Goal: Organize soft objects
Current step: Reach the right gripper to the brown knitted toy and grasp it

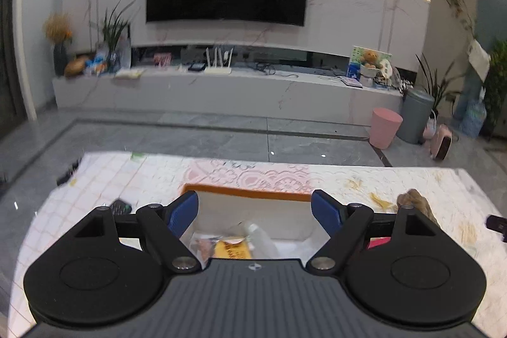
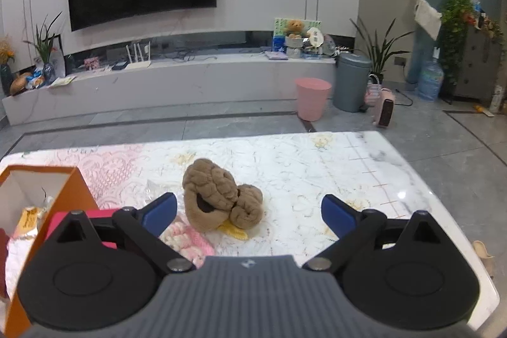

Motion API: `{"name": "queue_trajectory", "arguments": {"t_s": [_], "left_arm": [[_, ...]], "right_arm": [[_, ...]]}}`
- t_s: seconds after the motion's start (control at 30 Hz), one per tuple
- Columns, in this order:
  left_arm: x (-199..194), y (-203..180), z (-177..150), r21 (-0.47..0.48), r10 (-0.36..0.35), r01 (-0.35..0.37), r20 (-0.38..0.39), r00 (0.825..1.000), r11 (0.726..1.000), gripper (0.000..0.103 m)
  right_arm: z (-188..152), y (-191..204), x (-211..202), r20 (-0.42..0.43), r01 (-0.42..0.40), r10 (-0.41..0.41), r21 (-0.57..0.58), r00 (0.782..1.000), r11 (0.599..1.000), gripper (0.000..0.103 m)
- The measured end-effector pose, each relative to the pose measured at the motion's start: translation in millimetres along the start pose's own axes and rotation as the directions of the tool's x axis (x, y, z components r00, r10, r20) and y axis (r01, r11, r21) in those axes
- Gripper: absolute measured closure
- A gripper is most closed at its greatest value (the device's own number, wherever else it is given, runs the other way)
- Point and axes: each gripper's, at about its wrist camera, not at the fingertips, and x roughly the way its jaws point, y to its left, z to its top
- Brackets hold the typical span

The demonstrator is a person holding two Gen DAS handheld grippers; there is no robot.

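While both claws stand spread and empty, the left claw (image 1: 255, 209) hangs over the orange box (image 1: 247, 193), which holds a yellow packet (image 1: 233, 249). Ahead of the right claw (image 2: 248, 213), brown plush slippers (image 2: 218, 198) lie on the desk (image 2: 364, 167), with a pink knit piece (image 2: 190, 239) just beside them.

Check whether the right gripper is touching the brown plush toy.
Apart. In the right wrist view the right gripper is open, and the brown plush toy lies beyond, with tablecloth visible between it and both blue fingertips.
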Motion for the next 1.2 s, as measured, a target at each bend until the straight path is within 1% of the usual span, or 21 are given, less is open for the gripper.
{"name": "queue_trajectory", "arguments": {"t_s": [0.1,0.17,0.2,0.23,0.3,0.33,0.37,0.4,0.47,0.57,0.67,0.77,0.83,1.0,1.1,1.13,1.2], "left_arm": [[-7,-34,-6,0.051,-0.009,0.008,0.027,1.000,0.999,0.008],[-8,-54,-12,0.064,-0.032,0.029,0.033,0.999,0.998,0.008],[-6,-64,-16,0.073,-0.057,0.055,0.019,0.998,0.996,0.008],[-3,-70,-19,0.083,-0.091,0.091,-0.008,0.996,0.992,0.008],[4,-77,-23,0.068,-0.129,0.132,-0.040,0.991,0.989,0.008],[6,-78,-25,0.064,-0.138,0.140,-0.037,0.990,0.988,0.008],[8,-80,-28,0.070,-0.142,0.144,-0.032,0.989,0.987,0.008],[11,-81,-30,0.083,-0.140,0.142,-0.030,0.990,0.986,0.008],[16,-83,-36,0.111,-0.137,0.140,-0.029,0.990,0.984,0.008],[27,-81,-45,0.134,-0.125,0.130,-0.045,0.991,0.982,0.008],[32,-73,-51,0.117,-0.119,0.127,-0.071,0.990,0.985,0.008],[39,-61,-53,0.077,-0.122,0.129,-0.098,0.988,0.989,0.008],[41,-54,-54,0.061,-0.128,0.135,-0.107,0.986,0.989,0.008],[45,-43,-56,0.039,-0.108,0.114,-0.135,0.985,0.993,0.008],[42,-40,-55,0.042,-0.103,0.109,-0.122,0.987,0.993,0.008],[38,-40,-56,0.060,-0.102,0.108,-0.103,0.989,0.992,0.008],[34,-42,-56,0.083,-0.107,0.115,-0.089,0.990,0.990,0.008]], "right_arm": [[-2,-9,14,-0.006,-0.007,0.007,0.018,1.000,1.000,0.007],[-5,-16,28,-0.019,-0.023,0.025,0.058,1.000,0.998,0.007],[-6,-19,35,-0.027,-0.038,0.040,0.082,0.999,0.996,0.007],[-8,-20,42,-0.036,-0.057,0.061,0.103,0.997,0.993,0.007],[-10,-25,58,-0.052,-0.119,0.128,0.144,0.990,0.982,0.007],[-11,-26,67,-0.045,-0.148,0.157,0.157,0.987,0.976,0.007],[-13,-26,75,-0.028,-0.162,0.169,0.166,0.985,0.973,0.007],[-13,-24,82,-0.015,-0.157,0.163,0.172,0.987,0.972,0.007],[-12,-17,97,-0.011,-0.153,0.157,0.157,0.988,0.976,0.007],[-10,2,119,-0.011,-0.204,0.206,0.084,0.979,0.975,0.007],[-10,19,144,-0.009,-0.188,0.188,0.054,0.982,0.981,0.006],[-7,25,170,-0.022,-0.166,0.169,0.121,0.985,0.979,0.006],[-6,30,187,-0.047,-0.156,0.164,0.132,0.985,0.979,0.006],[-6,50,211,-0.080,-0.079,0.082,0.041,0.993,0.996,0.006],[-8,54,217,-0.072,-0.070,0.072,0.030,0.995,0.997,0.007],[-9,56,217,-0.063,-0.068,0.070,0.024,0.996,0.997,0.008],[-9,60,220,-0.047,-0.046,0.046,-0.001,0.998,0.999,0.024]]}}
